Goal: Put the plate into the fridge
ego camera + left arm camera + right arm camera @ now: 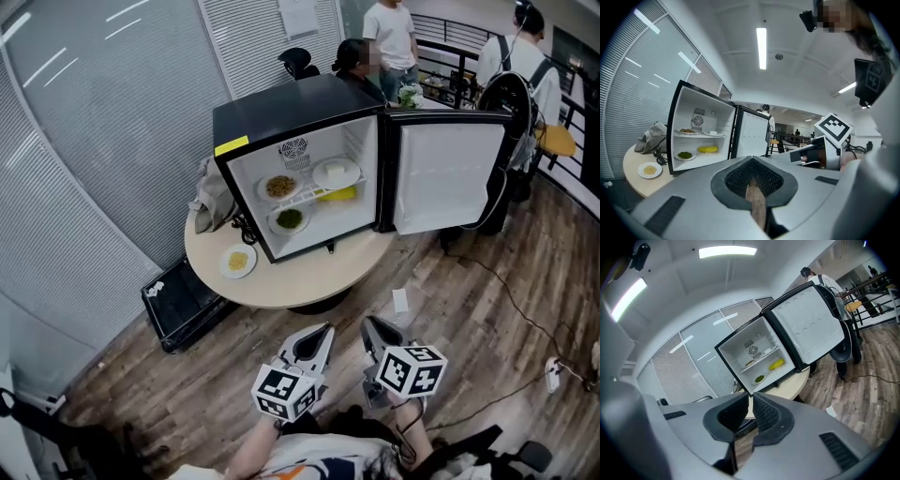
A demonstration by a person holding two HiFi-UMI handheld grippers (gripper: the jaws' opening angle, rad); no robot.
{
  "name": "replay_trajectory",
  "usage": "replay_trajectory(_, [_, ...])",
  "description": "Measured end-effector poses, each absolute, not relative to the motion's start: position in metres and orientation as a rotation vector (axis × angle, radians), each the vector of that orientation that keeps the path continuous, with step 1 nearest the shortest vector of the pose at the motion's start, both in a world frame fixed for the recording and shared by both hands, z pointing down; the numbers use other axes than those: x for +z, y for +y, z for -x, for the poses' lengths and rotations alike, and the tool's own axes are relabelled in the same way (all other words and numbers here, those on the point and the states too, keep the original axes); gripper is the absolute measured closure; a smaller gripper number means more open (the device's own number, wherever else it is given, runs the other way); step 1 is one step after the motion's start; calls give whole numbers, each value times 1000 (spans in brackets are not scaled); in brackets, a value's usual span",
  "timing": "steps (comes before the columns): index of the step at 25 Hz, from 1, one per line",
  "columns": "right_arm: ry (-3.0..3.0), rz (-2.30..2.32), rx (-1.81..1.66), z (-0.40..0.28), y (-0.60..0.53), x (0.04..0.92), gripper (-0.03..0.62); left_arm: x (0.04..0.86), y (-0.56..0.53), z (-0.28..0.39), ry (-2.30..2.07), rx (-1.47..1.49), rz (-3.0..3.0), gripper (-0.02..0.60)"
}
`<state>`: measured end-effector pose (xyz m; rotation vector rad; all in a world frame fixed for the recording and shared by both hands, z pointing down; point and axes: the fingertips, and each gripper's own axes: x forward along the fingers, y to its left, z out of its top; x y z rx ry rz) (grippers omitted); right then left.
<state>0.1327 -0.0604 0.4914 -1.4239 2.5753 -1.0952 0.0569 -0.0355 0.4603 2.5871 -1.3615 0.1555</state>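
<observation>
A small white plate [238, 260] of yellow food sits on the round table [309, 281], just left of the black mini fridge [281, 112]. The same plate [649, 169] appears low and left in the left gripper view. The fridge door [448, 173] stands wide open. Inside, two plates rest on the upper shelf [319, 192], with a plate of greens [289, 219] and a yellow item [339, 194] below. My left gripper [323, 332] [752, 159] and right gripper [369, 325] [750, 397] are held low, well short of the table. Both are shut with nothing in them.
A grey cloth [214, 197] and a black cable lie on the table behind the plate. A black case [183, 300] stands on the floor left of the table. There is a scrap of paper [400, 300] and cables on the wood floor. People stand behind the fridge.
</observation>
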Motion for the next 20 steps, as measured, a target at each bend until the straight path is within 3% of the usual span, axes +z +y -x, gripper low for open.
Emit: replay_trajectory(20, [2592, 1455, -1067, -74, -31, 485, 576, 451, -5, -2, -1327, 81, -2601, 568])
